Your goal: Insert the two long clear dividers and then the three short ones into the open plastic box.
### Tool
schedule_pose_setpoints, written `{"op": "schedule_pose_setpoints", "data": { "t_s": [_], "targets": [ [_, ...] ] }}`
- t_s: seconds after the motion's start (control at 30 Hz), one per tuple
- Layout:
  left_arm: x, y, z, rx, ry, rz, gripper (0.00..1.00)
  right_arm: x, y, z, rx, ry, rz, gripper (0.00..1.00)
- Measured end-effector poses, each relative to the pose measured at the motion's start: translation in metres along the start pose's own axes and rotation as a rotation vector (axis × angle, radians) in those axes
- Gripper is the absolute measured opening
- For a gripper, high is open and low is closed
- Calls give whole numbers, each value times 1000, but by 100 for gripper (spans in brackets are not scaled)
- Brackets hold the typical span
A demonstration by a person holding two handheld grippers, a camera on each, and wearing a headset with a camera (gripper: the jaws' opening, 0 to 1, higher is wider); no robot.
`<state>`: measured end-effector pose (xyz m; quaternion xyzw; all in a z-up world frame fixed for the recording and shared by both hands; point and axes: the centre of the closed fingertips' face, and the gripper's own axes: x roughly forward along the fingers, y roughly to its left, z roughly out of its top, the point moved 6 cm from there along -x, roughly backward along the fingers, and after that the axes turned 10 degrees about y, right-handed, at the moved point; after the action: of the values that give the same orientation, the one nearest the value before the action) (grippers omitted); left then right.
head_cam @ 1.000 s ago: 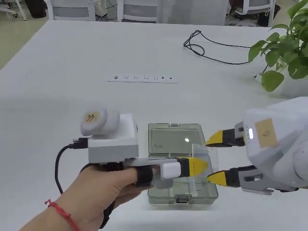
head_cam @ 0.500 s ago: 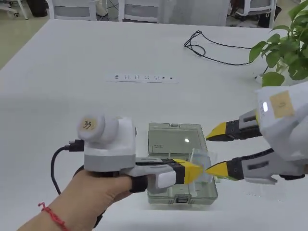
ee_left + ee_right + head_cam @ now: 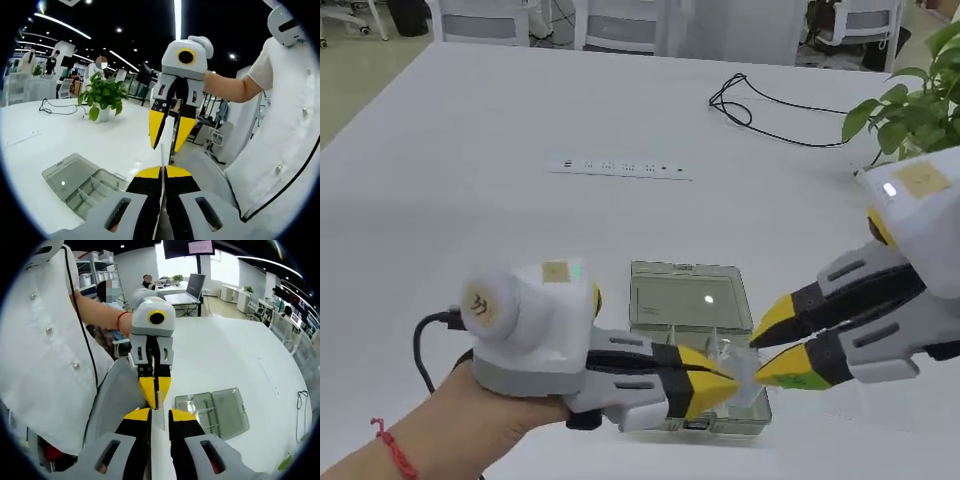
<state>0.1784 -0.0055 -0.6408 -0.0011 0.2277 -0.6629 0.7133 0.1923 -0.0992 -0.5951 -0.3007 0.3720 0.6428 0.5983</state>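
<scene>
1. White table (image 3: 520, 110) in an open office. Plant (image 3: 910, 100), cable (image 3: 760, 110) and power strip (image 3: 620, 167) all sat well apart from the work.
2. Box (image 3: 705, 424) sat open near the front edge, with its lid (image 3: 688, 298) laid flat behind to leave the slots reachable from above. Some partitions seemed to be seated inside it; I couldn't tell how many.
3. Left gripper (image 3: 725, 382) pointed right over the box's near right corner. Its jaws were pressed together, pinching the divider by one edge.
4. Right gripper (image 3: 756, 360) faced it tip to tip with jaws spread, one on each side of the divider's free end. No clamp was visible. My read: a handover or regrip, so the piece could be squared up before slotting.
5. Divider (image 3: 740, 362) was clear and thin, and was held on edge between the two grippers. It was above the box and not yet in a slot. Long or short, I couldn't tell.
</scene>
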Motion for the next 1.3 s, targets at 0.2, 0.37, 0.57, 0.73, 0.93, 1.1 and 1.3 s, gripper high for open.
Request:
{"op": "schedule_pose_setpoints", "data": {
  "t_s": [0.2,0.37,0.57,0.73,0.93,1.1,1.3],
  "targets": [
    [-1,-7,1,42,-2,-34,0,5,7,3,1,-5,84,7],
    [-2,-8,2,58,-12,-39,0,8,10,3,-12,3,108,4],
    [-2,-10,-2,75,7,-36,0,12,10,2,-12,11,132,3],
    [-3,-9,-4,75,7,-26,0,14,11,2,-11,13,134,3],
    [-5,-8,-6,76,11,-10,0,17,11,4,-11,16,130,3],
    [-7,-5,-9,58,16,7,2,17,9,6,-7,17,121,3],
    [-12,-3,-12,57,22,35,8,16,5,7,-3,12,109,3]
  ]
}}
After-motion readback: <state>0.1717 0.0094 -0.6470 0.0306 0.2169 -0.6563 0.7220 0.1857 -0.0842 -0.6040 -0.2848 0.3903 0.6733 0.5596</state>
